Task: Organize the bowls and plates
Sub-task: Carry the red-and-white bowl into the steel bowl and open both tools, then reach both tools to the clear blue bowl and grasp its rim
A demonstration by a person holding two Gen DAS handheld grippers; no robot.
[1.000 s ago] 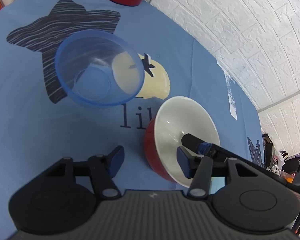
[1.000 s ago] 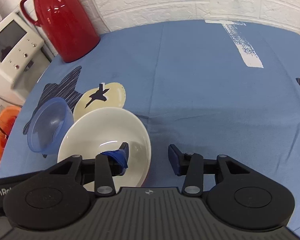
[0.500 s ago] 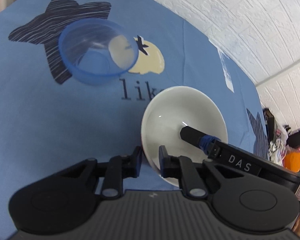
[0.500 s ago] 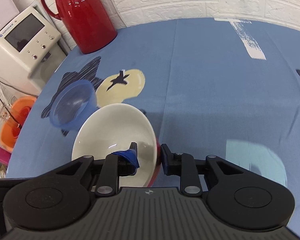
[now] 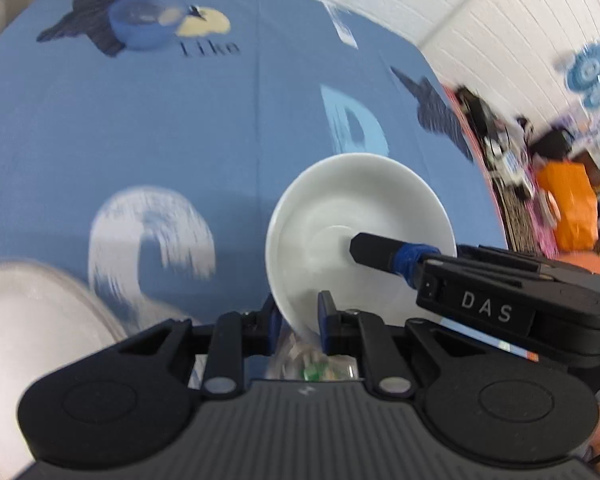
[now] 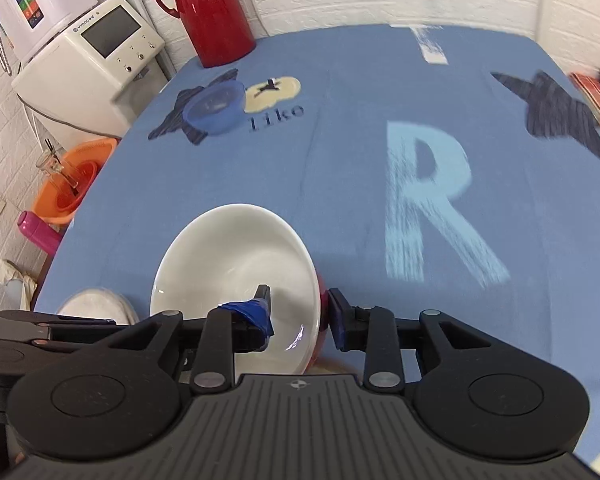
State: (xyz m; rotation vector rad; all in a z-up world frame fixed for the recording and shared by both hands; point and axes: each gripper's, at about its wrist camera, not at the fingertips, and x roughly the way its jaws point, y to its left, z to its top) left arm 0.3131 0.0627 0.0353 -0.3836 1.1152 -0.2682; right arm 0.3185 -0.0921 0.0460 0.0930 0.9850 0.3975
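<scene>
Your left gripper (image 5: 298, 316) and right gripper (image 6: 300, 312) both clamp the rim of the white-lined red bowl (image 6: 236, 288), each with one finger inside and one outside. The bowl sits above the blue tablecloth (image 6: 340, 152), well apart from the blue plastic bowl (image 6: 216, 107) near the red thermos (image 6: 210, 12).

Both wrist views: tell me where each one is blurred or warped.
Left wrist view: motion blur smears the tablecloth lettering, the pale dish at lower left and the background clutter; the white bowl and left gripper stay sharp. Right wrist view: milder blur on the printed R and star; the bowl and right gripper are crisp. Fisheye curves the table edge in both.
</scene>
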